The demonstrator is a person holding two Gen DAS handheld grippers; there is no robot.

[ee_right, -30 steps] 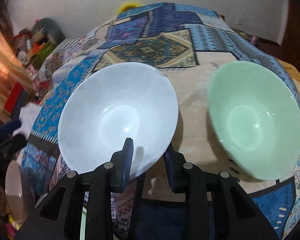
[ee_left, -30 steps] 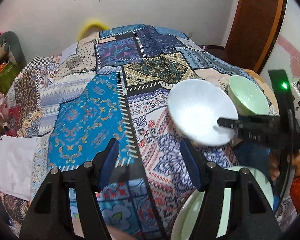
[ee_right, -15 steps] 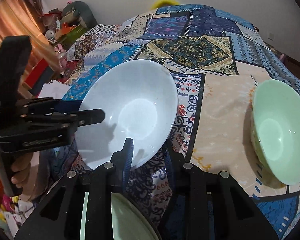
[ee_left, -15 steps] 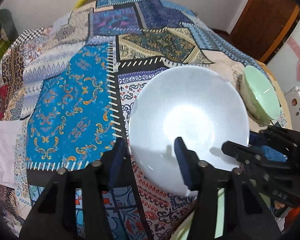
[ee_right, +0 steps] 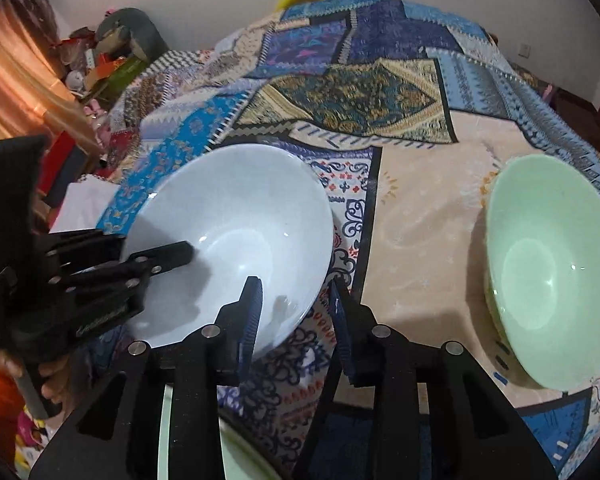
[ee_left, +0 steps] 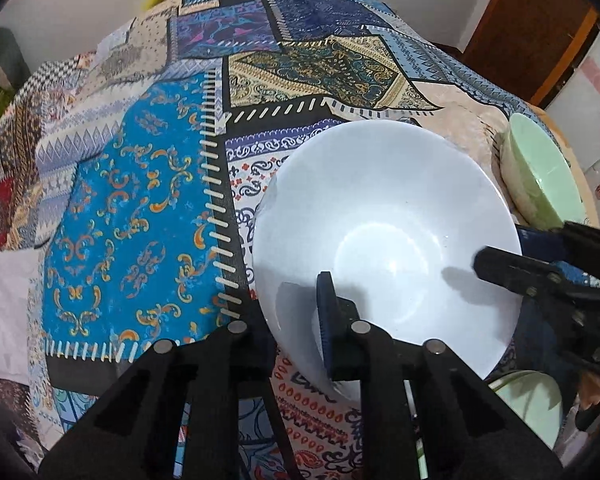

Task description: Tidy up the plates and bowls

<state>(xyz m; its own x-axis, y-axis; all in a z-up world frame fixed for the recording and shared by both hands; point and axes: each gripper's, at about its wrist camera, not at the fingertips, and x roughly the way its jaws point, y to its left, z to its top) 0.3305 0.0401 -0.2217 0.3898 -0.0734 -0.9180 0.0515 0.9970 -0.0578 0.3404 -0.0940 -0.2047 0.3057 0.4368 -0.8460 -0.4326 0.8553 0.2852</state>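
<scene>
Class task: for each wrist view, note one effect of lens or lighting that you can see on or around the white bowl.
Left wrist view: the white bowl carries a soft glare ring at its centre and dark finger shadows; the patchwork cloth bulges from fisheye distortion. Right wrist view: the same bowl shows small specular spots and shadow near its rim, and the far cloth looks slightly blurred.

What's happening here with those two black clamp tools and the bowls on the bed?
A person is sorting dishes on a patchwork bedspread using a handheld gripper in each hand. Both are on the white bowl. The left gripper has just closed on the rim nearest it, while the right gripper, its jaws just opening a little, straddles another part of the rim; it may be letting go. A green bowl sits apart to the right, and a pale green plate lies under the tools.
</scene>
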